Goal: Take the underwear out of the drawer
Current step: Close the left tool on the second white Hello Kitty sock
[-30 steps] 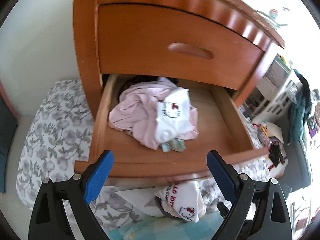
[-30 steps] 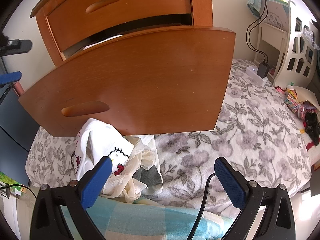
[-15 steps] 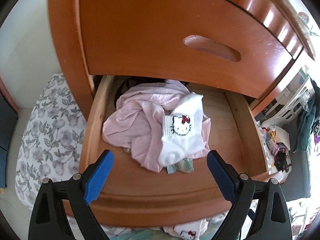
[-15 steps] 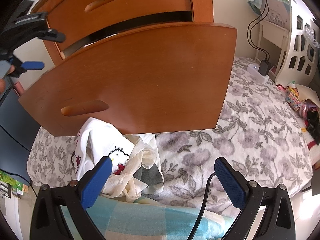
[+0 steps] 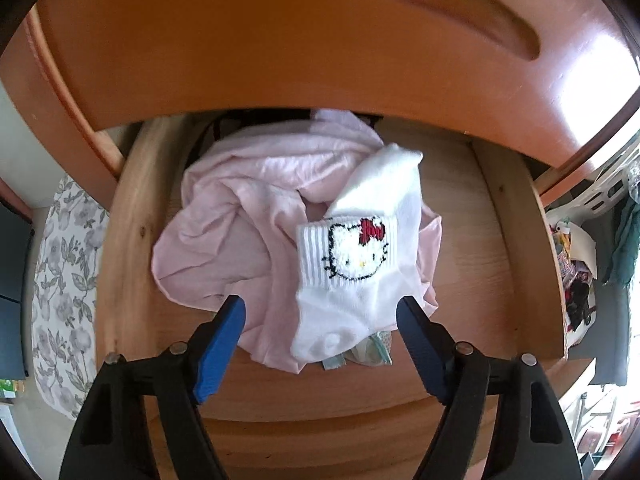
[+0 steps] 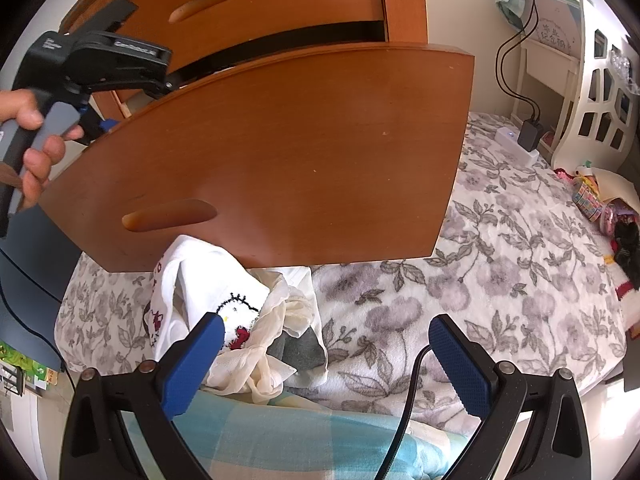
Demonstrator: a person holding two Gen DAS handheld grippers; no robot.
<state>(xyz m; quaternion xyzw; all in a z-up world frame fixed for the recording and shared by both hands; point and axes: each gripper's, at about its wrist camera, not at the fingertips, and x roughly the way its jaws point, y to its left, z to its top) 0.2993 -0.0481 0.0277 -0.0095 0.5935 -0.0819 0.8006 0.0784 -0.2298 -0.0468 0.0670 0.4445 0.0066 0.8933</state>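
Left gripper (image 5: 320, 316): fingers apart, closing around sock (image 5: 360, 256) in drawer (image 5: 500, 240).
Right gripper (image 6: 326, 338): fingers apart, empty, above bed (image 6: 480, 260).

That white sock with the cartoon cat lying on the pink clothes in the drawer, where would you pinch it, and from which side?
Probably at the lower foot end of the white sock, coming from above. The upper drawer front overhangs the back, and that end lies bunched and raised on the pink garment, nearest the left gripper, whose closing jaws already straddle it without touching. A shallow pinch should spare the pink cloth.
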